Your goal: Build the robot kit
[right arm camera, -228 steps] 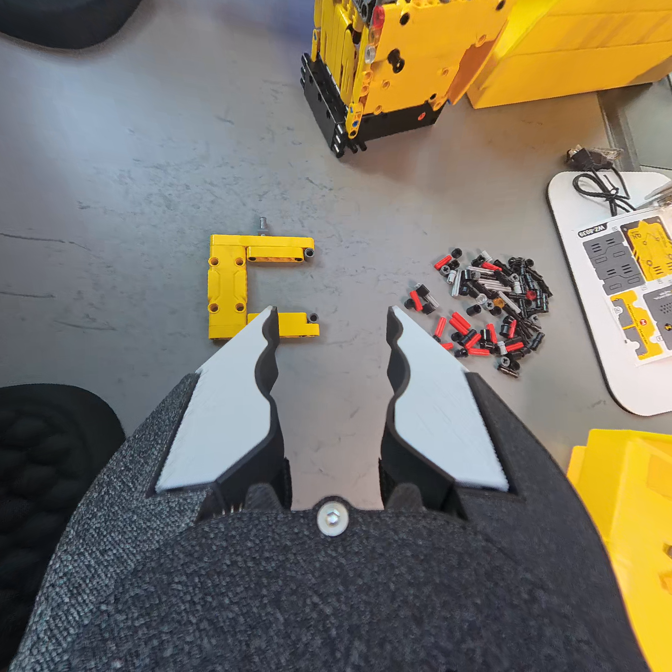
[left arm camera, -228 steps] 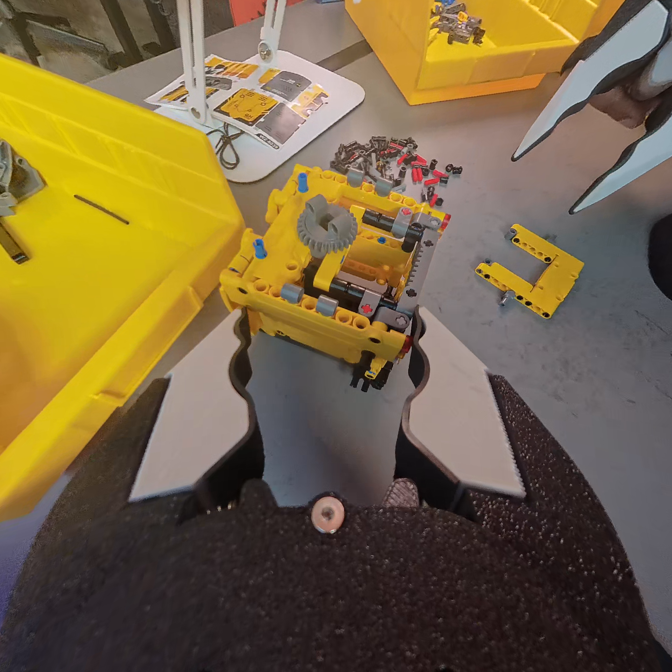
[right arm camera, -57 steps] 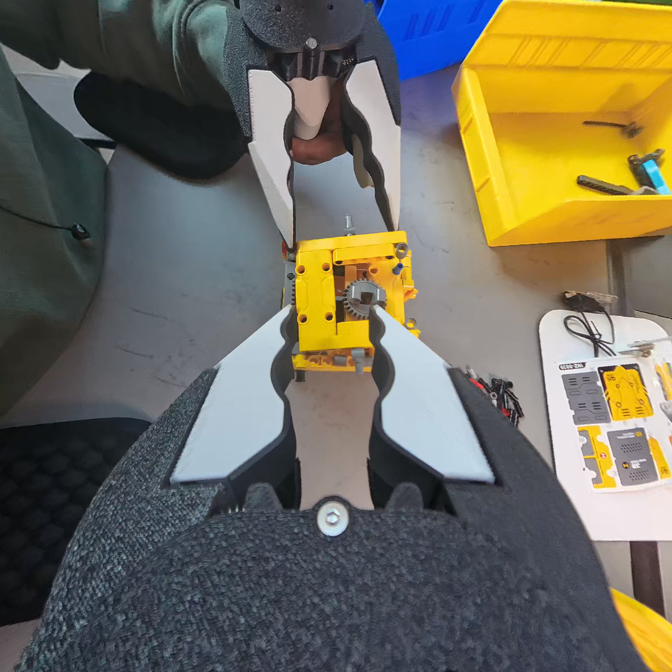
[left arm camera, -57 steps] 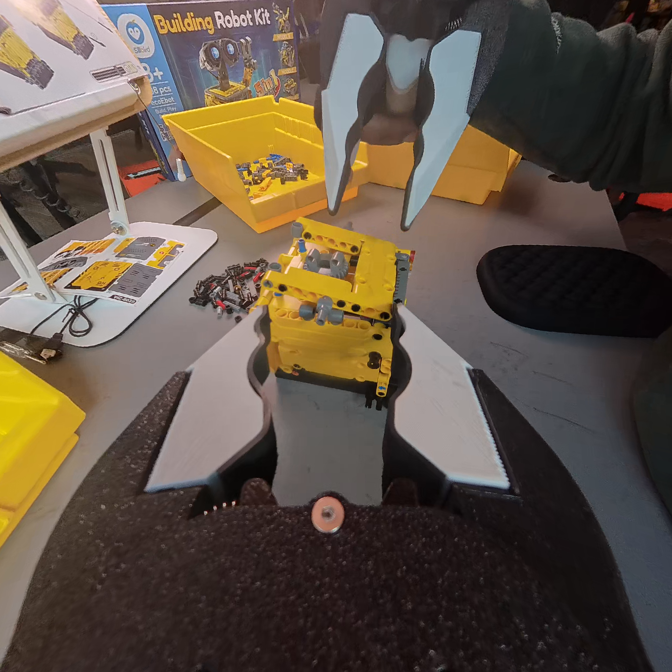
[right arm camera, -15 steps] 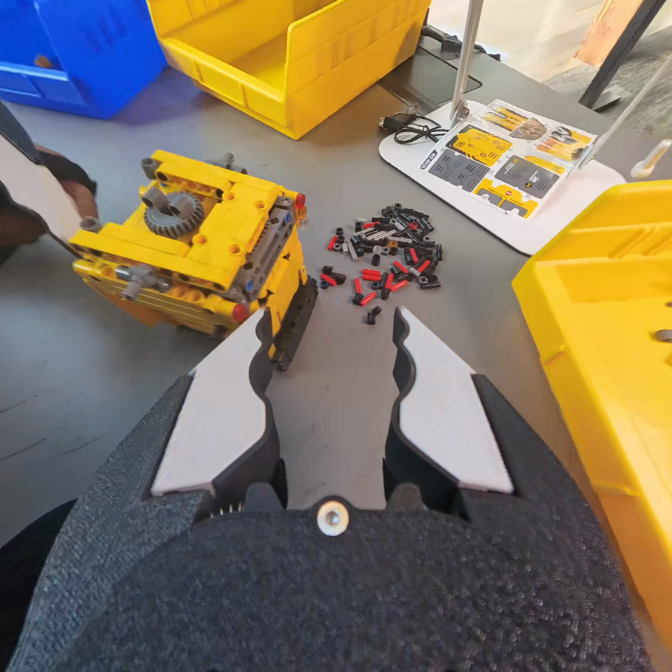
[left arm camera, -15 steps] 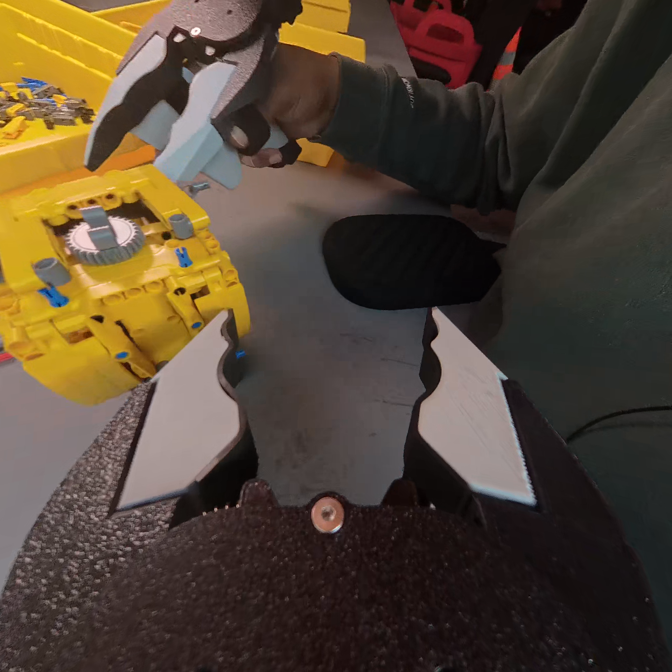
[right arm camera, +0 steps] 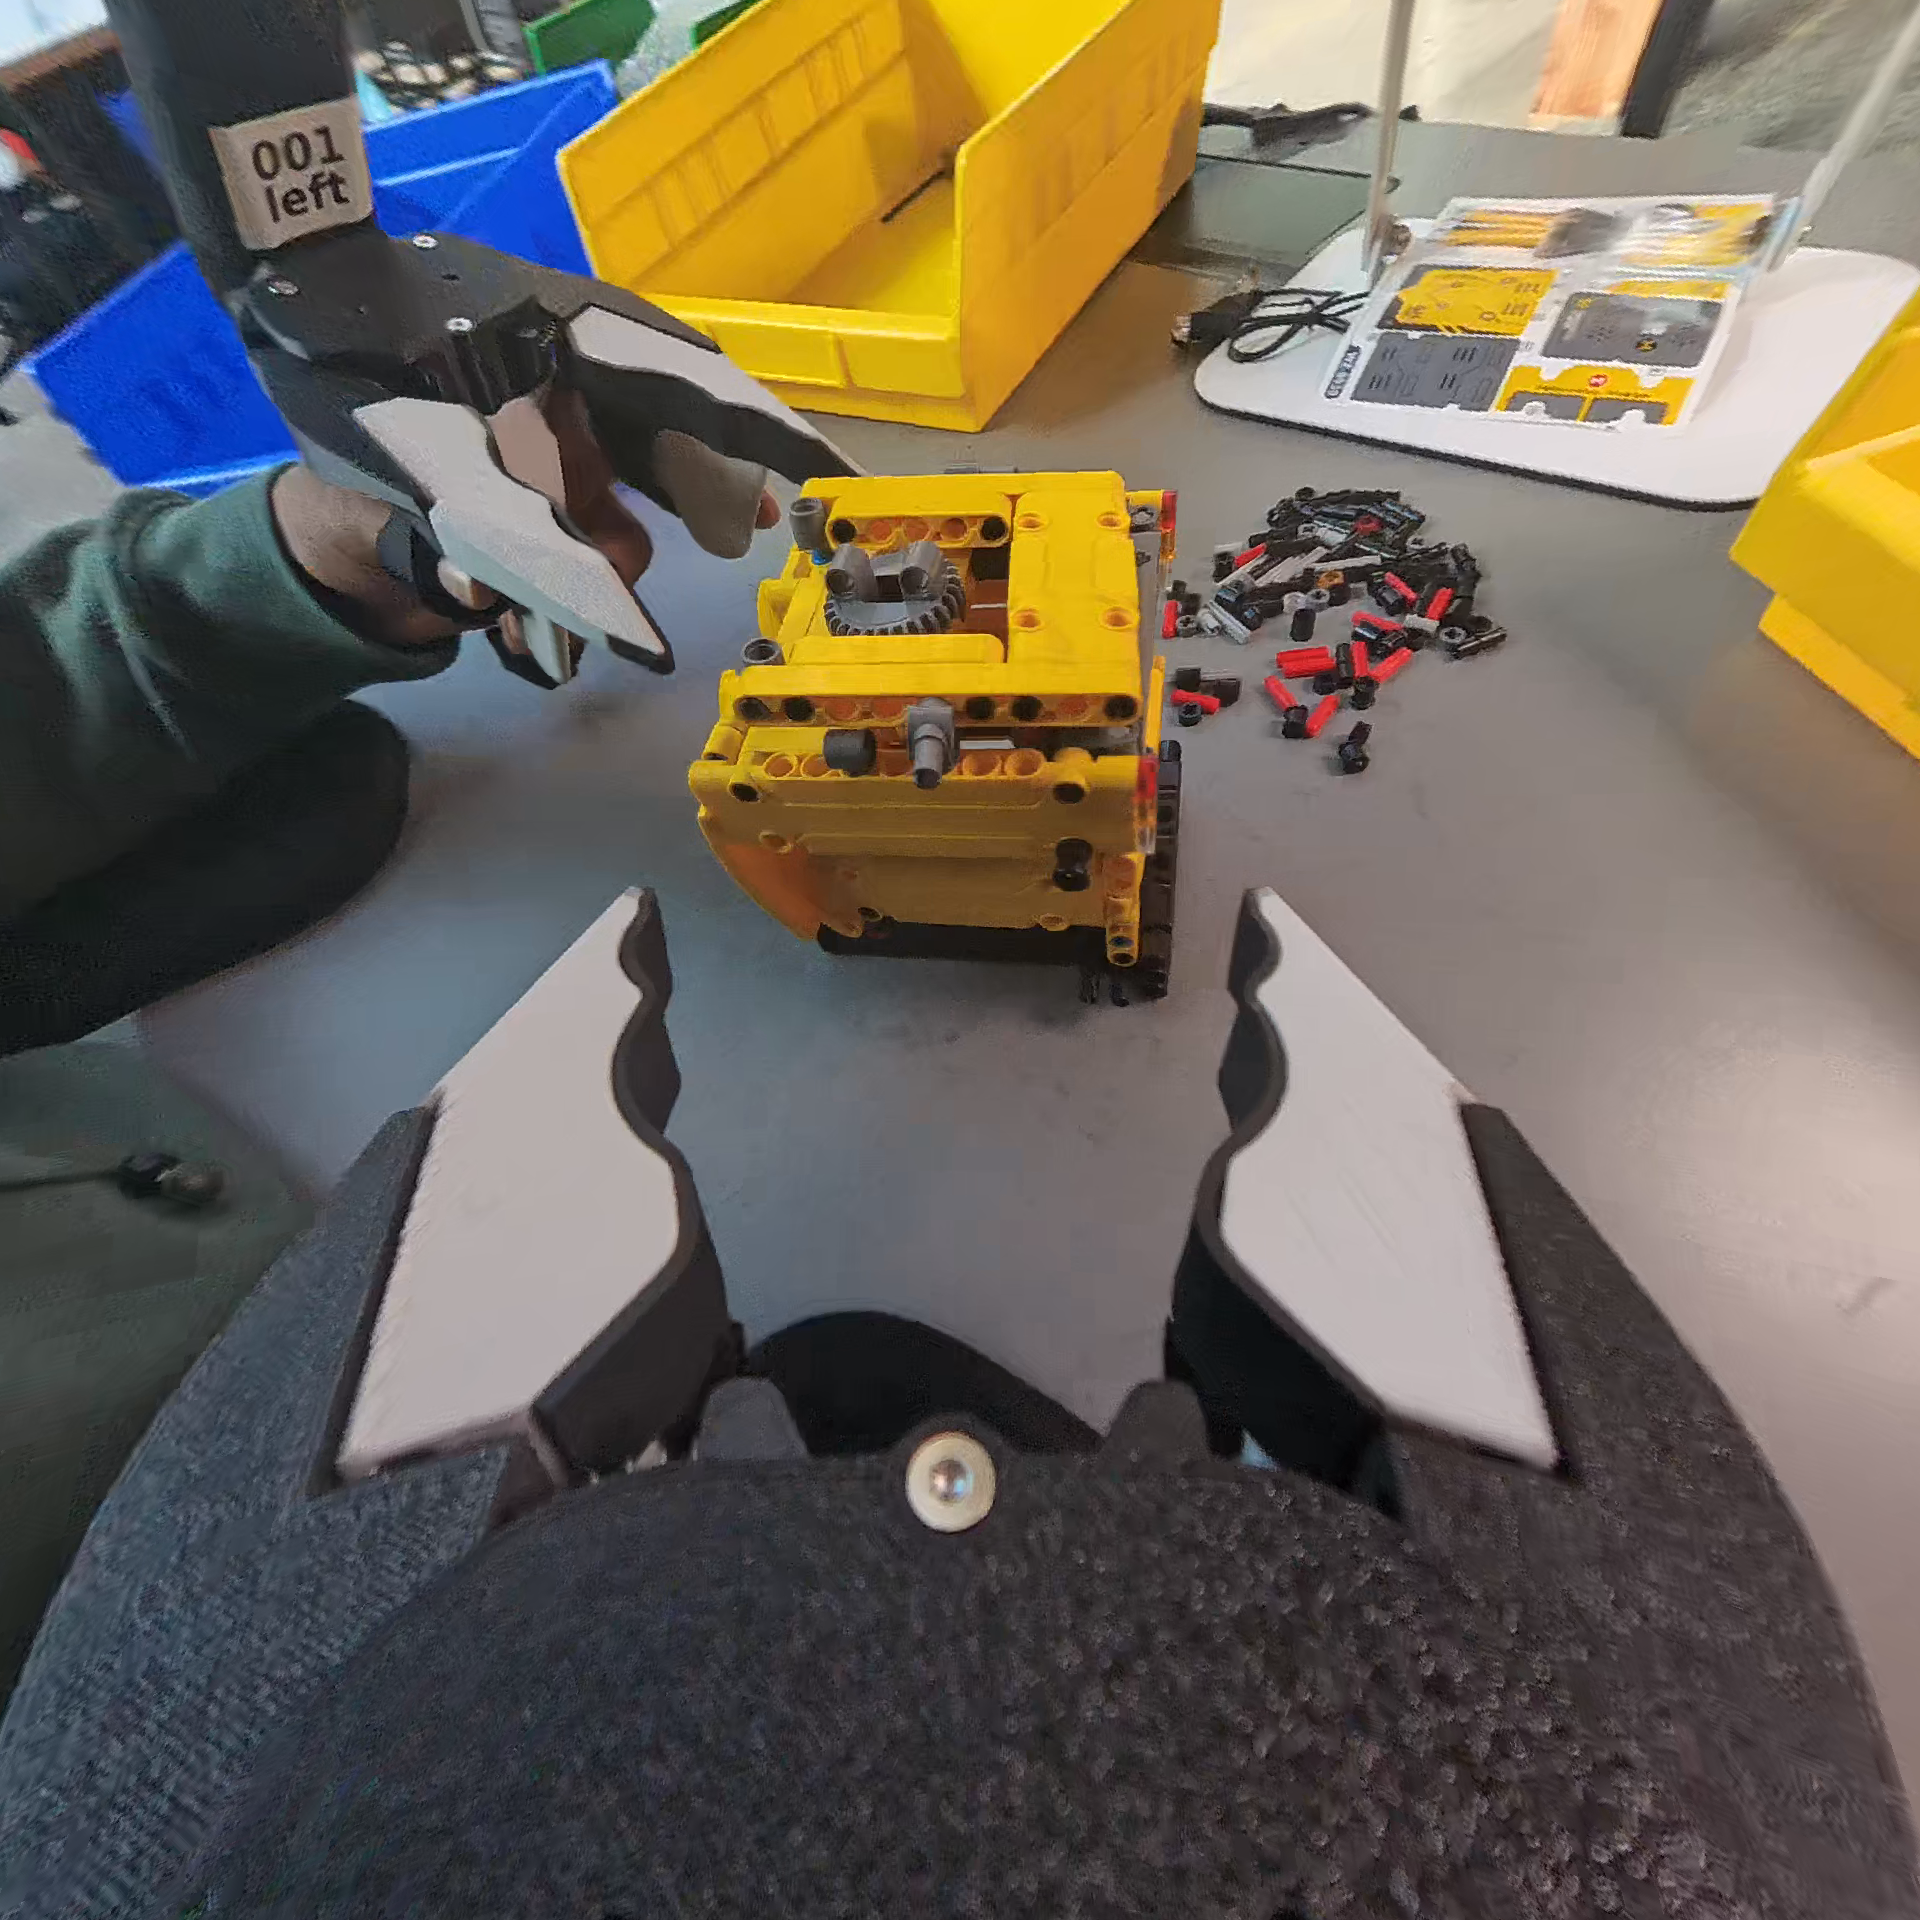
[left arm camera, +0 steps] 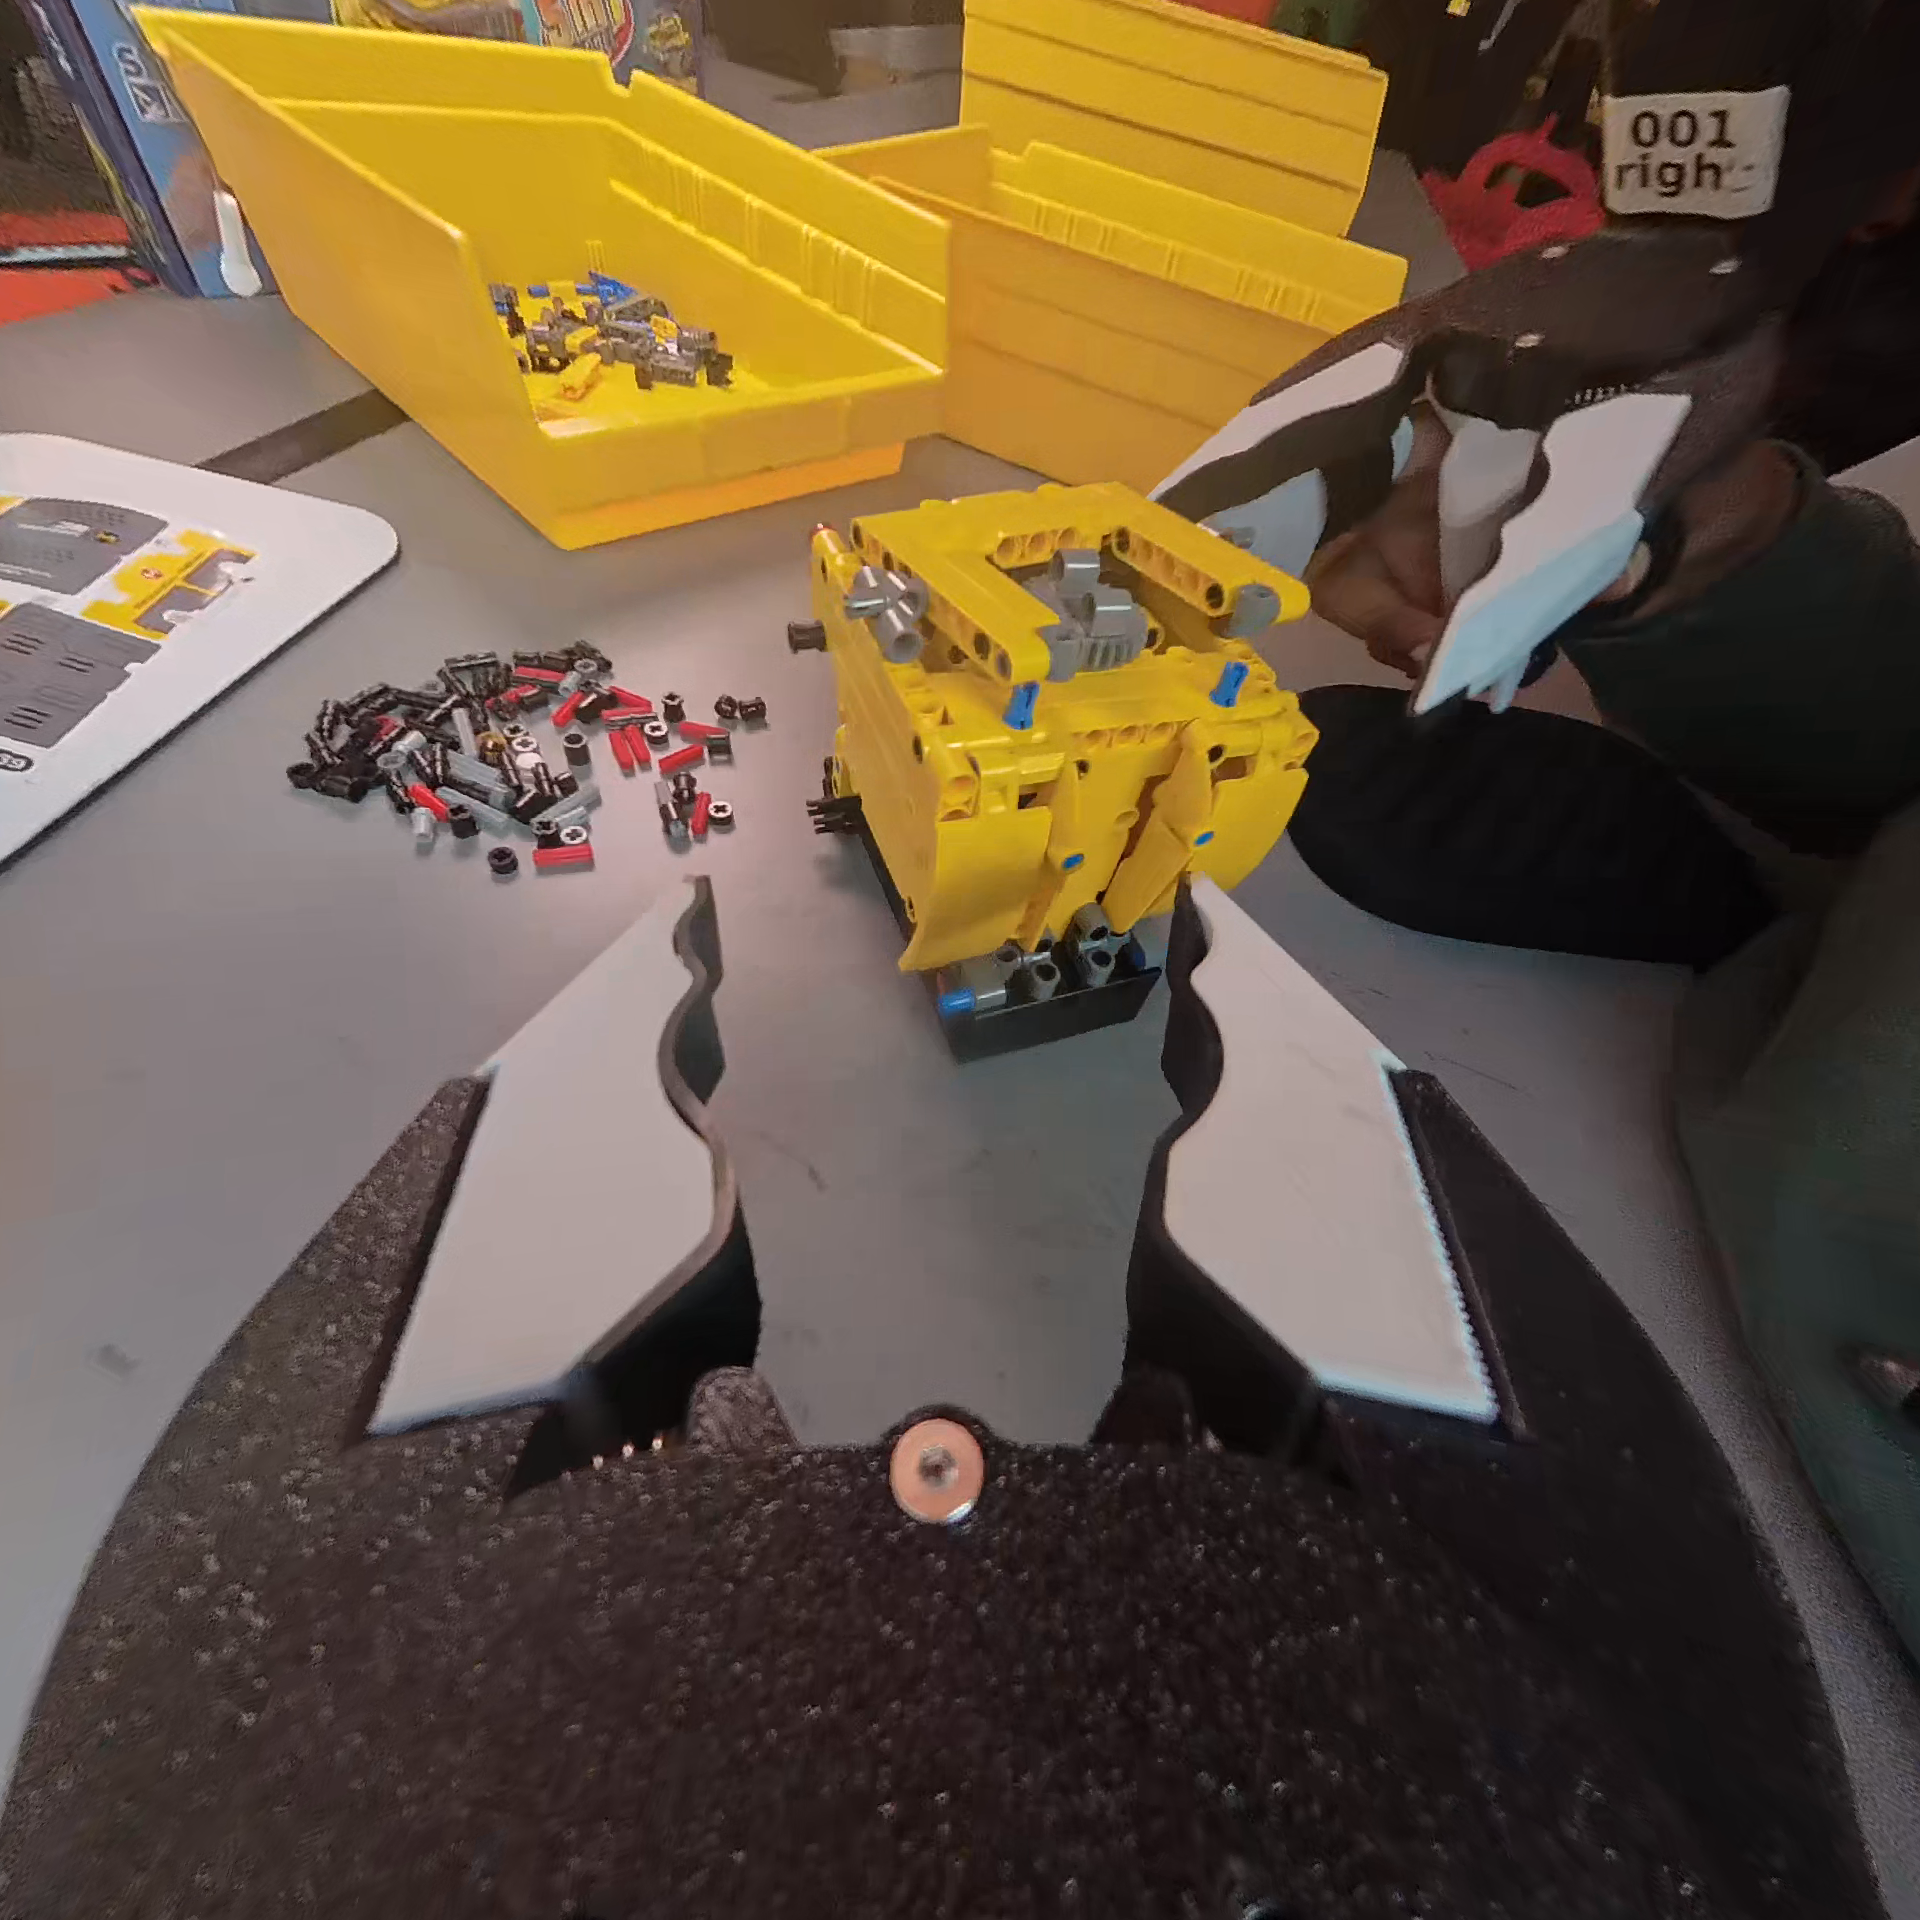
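While both spread wide, left gripper (left arm camera: 940, 899) and right gripper (right arm camera: 940, 904) flank the yellow brick model (right arm camera: 935, 717).

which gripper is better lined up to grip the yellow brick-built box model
Right, probably. The right gripper has its open jaws framing the yellow brick-built box model centrally. The left gripper is open and nearer, but the model sits off-centre, in line with one finger.

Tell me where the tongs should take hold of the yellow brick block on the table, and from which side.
Probably best: grip the yellow brick block across its two flat side walls, low on the body, coming in level from the open right tongs' side. Those walls look flat and parallel. The top carries a loose-looking grey gear and protruding pins, so avoid clamping there.
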{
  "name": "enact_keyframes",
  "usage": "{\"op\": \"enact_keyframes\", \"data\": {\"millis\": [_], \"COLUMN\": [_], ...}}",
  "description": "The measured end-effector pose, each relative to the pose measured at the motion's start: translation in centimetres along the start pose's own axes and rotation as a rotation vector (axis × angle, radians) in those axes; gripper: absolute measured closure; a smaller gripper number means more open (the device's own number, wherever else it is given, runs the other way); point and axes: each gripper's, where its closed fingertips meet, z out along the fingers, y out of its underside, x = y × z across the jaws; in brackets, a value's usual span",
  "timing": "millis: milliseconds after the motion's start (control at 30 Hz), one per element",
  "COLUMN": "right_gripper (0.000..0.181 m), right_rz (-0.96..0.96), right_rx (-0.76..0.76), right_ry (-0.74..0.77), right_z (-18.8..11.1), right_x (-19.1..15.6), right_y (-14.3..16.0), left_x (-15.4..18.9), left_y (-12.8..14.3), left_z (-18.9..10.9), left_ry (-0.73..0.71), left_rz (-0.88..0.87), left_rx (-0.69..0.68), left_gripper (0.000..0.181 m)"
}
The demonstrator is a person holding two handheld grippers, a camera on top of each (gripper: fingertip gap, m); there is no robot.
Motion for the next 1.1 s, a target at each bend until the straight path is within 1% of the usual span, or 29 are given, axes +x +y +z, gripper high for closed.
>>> {"op": "enact_keyframes", "data": {"millis": [67,133,167,233,267,300,367,467,500,567,633,700,800,933,1033,1100], "right_gripper": [0.059,0.055,0.056,0.070,0.071,0.071,0.071,0.072,0.072,0.072,0.072,0.072,0.072,0.074,0.077,0.088], "right_rz": [-0.016,-0.036,-0.061,-0.095,-0.126,-0.147,-0.272,-0.417,-0.435,-0.508,-0.560,-0.593,-0.599,-0.550,-0.494,-0.465], "right_rx": [0.002,-0.006,-0.015,-0.039,-0.058,-0.089,-0.110,-0.120,-0.119,-0.163,-0.192,-0.202,-0.179,-0.154,-0.081,-0.042], "right_ry": [0.094,0.153,0.162,0.129,0.103,0.055,-0.096,-0.425,-0.526,-0.668,-0.760,-0.823,-0.856,-0.786,-0.765,-0.766], "right_z": [1.8,3.3,3.8,4.3,4.4,4.4,4.4,3.8,3.6,3.4,3.6,3.9,4.3,3.9,2.0,1.1], "right_x": [-0.5,-0.3,-0.2,-0.3,-0.2,-0.1,-0.3,-1.2,-1.5,-1.9,-2.7,-3.6,-4.4,-3.8,-3.2,-2.7], "right_y": [0.2,0.1,-0.1,-0.2,-0.2,-0.1,-0.1,0.3,0.2,0.5,0.5,0.7,0.7,0.4,-1.6,-3.4], "left_x": [0.2,1.2,1.6,2.4,2.9,3.2,3.8,4.4,4.5,4.5,4.6,5.0,5.4,5.2,5.2,5.2], "left_y": [0.4,0.4,0.4,0.5,0.5,0.5,0.7,0.5,0.3,0.0,-0.1,0.2,1.1,1.1,1.1,1.0], "left_z": [1.2,1.8,2.0,2.0,1.9,1.7,1.1,-0.1,-0.6,-1.1,-1.0,-0.5,0.7,0.9,1.0,1.1], "left_ry": [0.032,0.060,0.057,0.057,0.062,0.058,0.060,0.076,0.082,0.084,0.085,0.101,0.091,0.075,0.071,0.076], "left_rz": [-0.024,-0.008,0.019,0.059,0.068,0.079,0.112,0.131,0.127,0.117,0.105,0.090,0.106,0.112,0.111,0.111], "left_rx": [-0.018,-0.031,-0.039,-0.052,-0.053,-0.057,-0.067,-0.049,-0.038,-0.013,-0.007,-0.021,-0.068,-0.078,-0.074,-0.075], "left_gripper": [0.097,0.098,0.099,0.102,0.101,0.101,0.110,0.107,0.103,0.095,0.081,0.072,0.070,0.070,0.070,0.070]}}
